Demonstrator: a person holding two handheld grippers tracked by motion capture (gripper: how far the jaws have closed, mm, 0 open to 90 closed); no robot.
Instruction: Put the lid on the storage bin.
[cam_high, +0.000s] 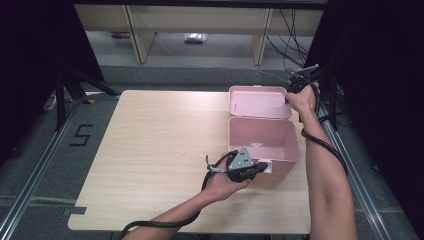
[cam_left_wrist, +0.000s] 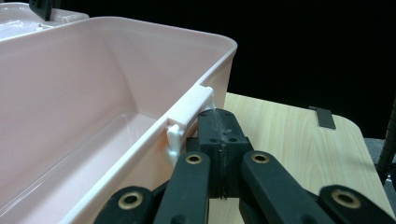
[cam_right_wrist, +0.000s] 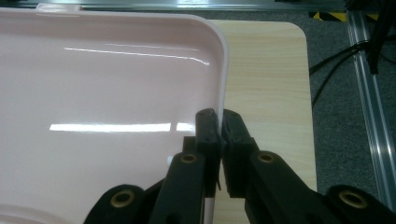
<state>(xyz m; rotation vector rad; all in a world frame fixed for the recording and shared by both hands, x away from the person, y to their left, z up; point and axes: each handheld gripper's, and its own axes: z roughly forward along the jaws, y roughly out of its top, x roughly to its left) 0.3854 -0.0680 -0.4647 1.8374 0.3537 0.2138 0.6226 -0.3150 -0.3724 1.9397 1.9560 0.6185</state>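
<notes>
An open pink plastic box (cam_high: 296, 146) stands at the right of the wooden table (cam_high: 160, 150), its lid (cam_high: 260, 102) swung back flat behind it. In the high view my left gripper (cam_high: 262, 168) lies against the box's near wall at the white latch (cam_high: 268, 168). In the left gripper view, the left gripper (cam_left_wrist: 217, 116) has its jaws pressed together on the end of the latch (cam_left_wrist: 191, 109), beside the box wall (cam_left_wrist: 93, 93). My right gripper (cam_high: 289, 94) is at the lid's far right corner. The right gripper (cam_right_wrist: 218, 119) pinches the rim of the lid (cam_right_wrist: 107, 93) between its pads.
The box sits close to the table's right edge (cam_high: 306, 165). A metal floor rail (cam_right_wrist: 369, 107) and cables (cam_high: 295, 35) run beyond that side. Black stand legs (cam_high: 65, 92) and a taped "5" (cam_high: 80, 135) are on the floor at left. Wooden shelf legs (cam_high: 137, 35) stand behind.
</notes>
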